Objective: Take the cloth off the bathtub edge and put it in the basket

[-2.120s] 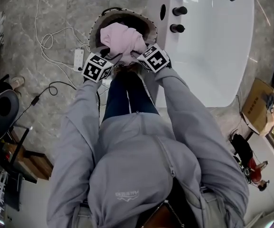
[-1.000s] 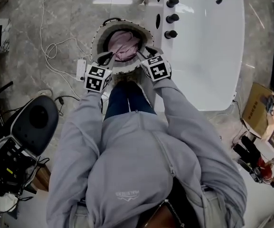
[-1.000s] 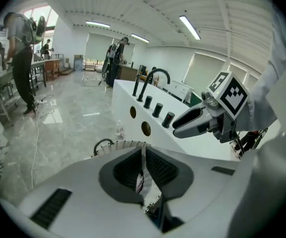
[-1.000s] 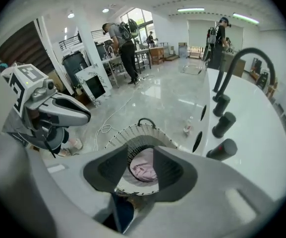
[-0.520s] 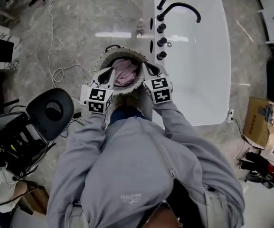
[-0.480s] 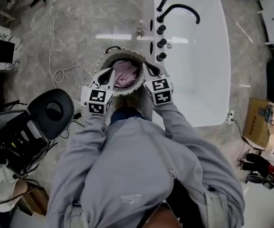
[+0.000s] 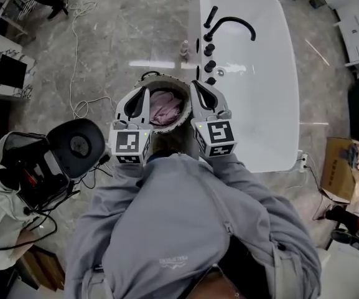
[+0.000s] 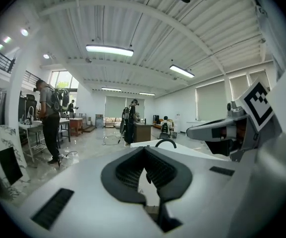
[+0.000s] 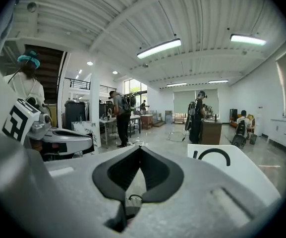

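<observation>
Since the pink cloth lies crumpled inside the basket, I judge it light, soft and limp, best pinched at a raised fold; my left gripper and right gripper are both closed and empty.

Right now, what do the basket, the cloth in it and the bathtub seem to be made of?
Basket: pale rim with dark flecks, probably woven rope or fabric; too small to be sure.
Cloth: soft pink textile, matte, crumpled in folds.
Bathtub: smooth glossy white, acrylic or ceramic, judging by the light reflections.
</observation>
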The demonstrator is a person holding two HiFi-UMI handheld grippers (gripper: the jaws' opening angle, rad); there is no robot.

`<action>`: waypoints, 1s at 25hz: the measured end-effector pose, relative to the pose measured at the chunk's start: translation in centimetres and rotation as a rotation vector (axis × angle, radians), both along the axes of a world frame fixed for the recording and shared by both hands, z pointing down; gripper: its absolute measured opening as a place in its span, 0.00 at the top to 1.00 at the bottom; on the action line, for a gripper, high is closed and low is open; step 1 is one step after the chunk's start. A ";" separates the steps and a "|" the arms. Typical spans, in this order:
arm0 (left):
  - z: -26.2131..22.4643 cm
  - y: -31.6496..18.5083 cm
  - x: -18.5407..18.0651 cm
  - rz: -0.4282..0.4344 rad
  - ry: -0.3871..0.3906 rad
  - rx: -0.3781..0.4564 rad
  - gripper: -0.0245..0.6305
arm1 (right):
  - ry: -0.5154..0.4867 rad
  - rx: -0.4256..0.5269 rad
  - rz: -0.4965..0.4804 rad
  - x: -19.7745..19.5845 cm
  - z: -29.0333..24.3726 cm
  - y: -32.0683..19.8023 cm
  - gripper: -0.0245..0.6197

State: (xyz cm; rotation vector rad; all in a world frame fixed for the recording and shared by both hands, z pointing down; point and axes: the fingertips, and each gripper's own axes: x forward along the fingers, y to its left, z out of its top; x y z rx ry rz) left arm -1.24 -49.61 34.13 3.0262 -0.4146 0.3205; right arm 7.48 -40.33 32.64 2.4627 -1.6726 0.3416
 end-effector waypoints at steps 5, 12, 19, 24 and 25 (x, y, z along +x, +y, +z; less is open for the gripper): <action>-4.9 0.9 -0.6 -0.035 0.079 0.060 0.95 | 0.040 0.101 0.018 -1.0 -4.4 1.1 0.95; -9.7 2.0 -1.7 -0.065 0.148 0.131 0.95 | 0.148 0.152 0.028 -1.6 -8.5 2.3 0.95; -9.7 3.2 -1.7 -0.029 0.146 0.120 0.95 | 0.162 0.154 0.016 -2.3 -8.2 2.5 0.95; -9.8 3.5 -1.2 -0.001 0.143 0.121 0.95 | 0.152 0.148 0.023 -2.3 -8.0 2.6 0.95; -9.8 3.6 -1.1 0.002 0.143 0.121 0.95 | 0.152 0.149 0.024 -2.2 -7.9 2.6 0.95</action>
